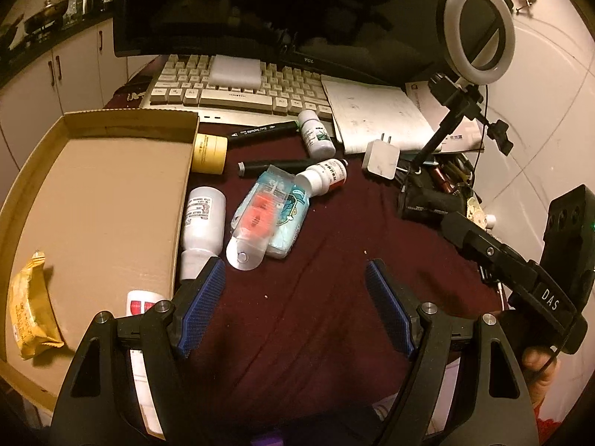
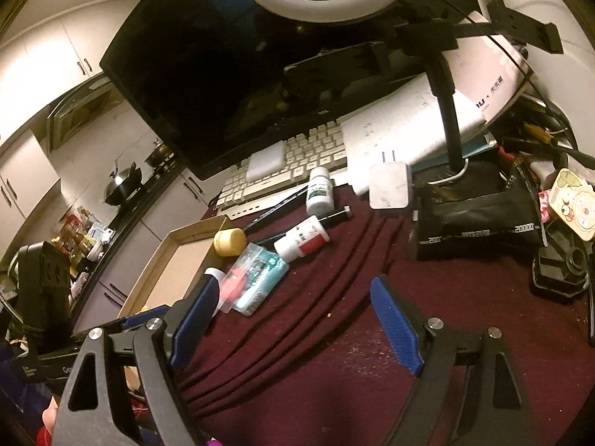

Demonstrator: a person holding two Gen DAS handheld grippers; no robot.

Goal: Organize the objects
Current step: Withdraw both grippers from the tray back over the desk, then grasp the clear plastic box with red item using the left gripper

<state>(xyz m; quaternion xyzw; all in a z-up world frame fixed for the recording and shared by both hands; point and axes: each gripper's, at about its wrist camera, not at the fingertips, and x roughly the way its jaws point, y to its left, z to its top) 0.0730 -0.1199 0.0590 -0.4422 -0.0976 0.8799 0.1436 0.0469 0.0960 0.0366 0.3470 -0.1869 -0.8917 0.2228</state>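
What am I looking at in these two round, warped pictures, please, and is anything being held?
No robot here: a person holds hand-held tongs in each hand, each carrying a wide-angle camera looking along its fingers. One picture comes from the left tongs, the other from the right tongs. Both stand open over the dark red cloth, holding nothing. On the cloth lie several white bottles, such as a large one, a yellow jar, a clear packet, markers and a white charger. At left sits a cardboard tray holding a yellow snack packet. Behind are a keyboard, monitor and ring light.

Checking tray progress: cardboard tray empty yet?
Not empty. The cardboard tray holds one yellow snack packet at its near corner.
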